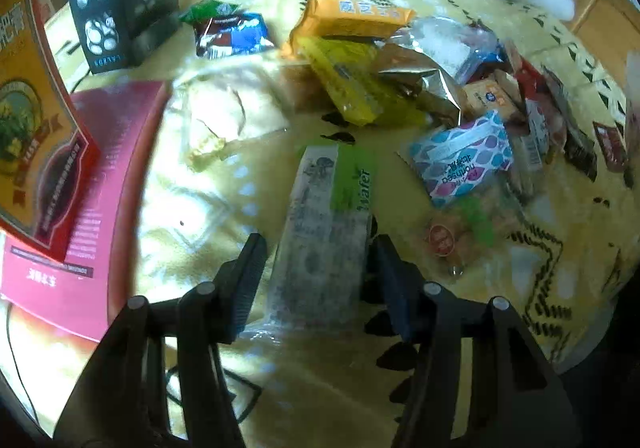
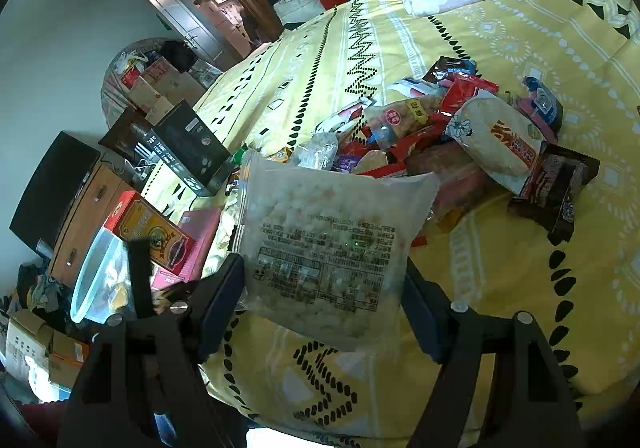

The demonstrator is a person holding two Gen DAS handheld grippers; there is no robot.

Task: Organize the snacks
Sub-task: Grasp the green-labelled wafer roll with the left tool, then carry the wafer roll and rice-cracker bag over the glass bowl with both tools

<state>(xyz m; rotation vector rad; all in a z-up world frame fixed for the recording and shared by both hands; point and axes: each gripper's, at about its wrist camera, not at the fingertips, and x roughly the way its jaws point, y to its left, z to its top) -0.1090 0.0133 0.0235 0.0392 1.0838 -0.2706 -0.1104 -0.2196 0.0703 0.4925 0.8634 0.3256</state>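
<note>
The left gripper (image 1: 320,264) stands over a long grey-and-green wafer packet (image 1: 326,232) that lies on the yellow patterned bedcover (image 1: 192,207). The packet is between the two fingers; the right pad touches its edge, but a narrow gap shows at the left pad, so the jaws are not yet pinching it. Just beside it on the right lies a blue-and-purple patterned pouch (image 1: 460,159), and behind it a yellow flat packet (image 1: 348,83) and an orange packet (image 1: 352,17) are in the heap. On the left a pink flat box (image 1: 92,183) lies under a red-and-gold carton (image 1: 28,119).

The right gripper (image 2: 324,288) holds a clear plastic bag of white puffed balls (image 2: 332,244) above the bedcover, jaws wide and pressing both sides of the bag. Behind the bag is the pile of snacks (image 2: 440,127). A clear plastic tub (image 2: 96,276) is at the left.
</note>
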